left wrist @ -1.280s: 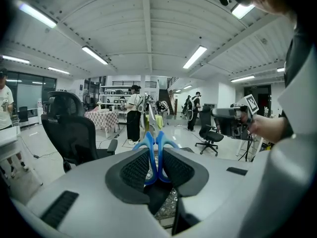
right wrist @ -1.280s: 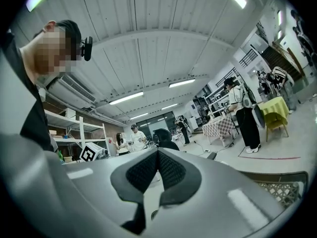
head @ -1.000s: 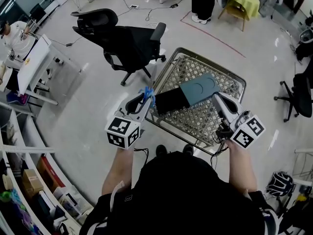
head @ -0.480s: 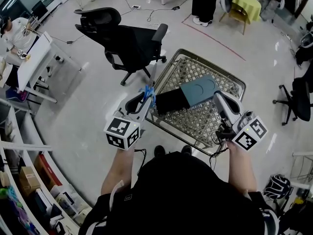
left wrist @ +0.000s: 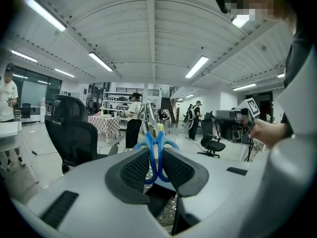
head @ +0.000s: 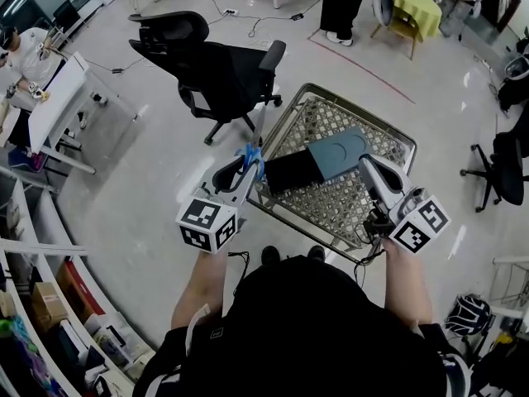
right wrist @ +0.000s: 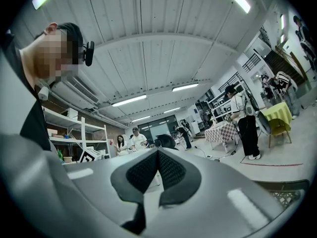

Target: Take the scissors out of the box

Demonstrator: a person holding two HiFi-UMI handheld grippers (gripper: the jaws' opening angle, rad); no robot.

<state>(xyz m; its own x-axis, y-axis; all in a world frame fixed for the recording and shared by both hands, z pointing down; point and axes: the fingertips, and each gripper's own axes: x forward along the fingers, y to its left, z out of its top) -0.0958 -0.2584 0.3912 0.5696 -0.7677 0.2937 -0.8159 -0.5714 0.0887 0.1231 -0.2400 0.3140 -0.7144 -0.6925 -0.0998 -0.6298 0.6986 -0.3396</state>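
My left gripper point(head: 250, 160) is shut on the blue handles of the scissors point(head: 253, 151), at the near left corner of the cart. In the left gripper view the scissors point(left wrist: 154, 145) stand upright between the pads, with the metal blades pointing up and away. The box point(head: 335, 154), teal with a black part point(head: 291, 172), lies tilted in the wire shopping cart point(head: 402, 141). My right gripper point(head: 369, 166) hovers over the cart's near right side, beside the teal box. Its pads point(right wrist: 148, 168) meet with nothing between them.
A black office chair point(head: 216, 63) stands just beyond the cart on the left. A white desk point(head: 58, 106) and shelves point(head: 50, 304) line the left side. Another chair point(head: 506, 162) is at the right, and a yellow chair point(head: 411, 2) and people stand further back.
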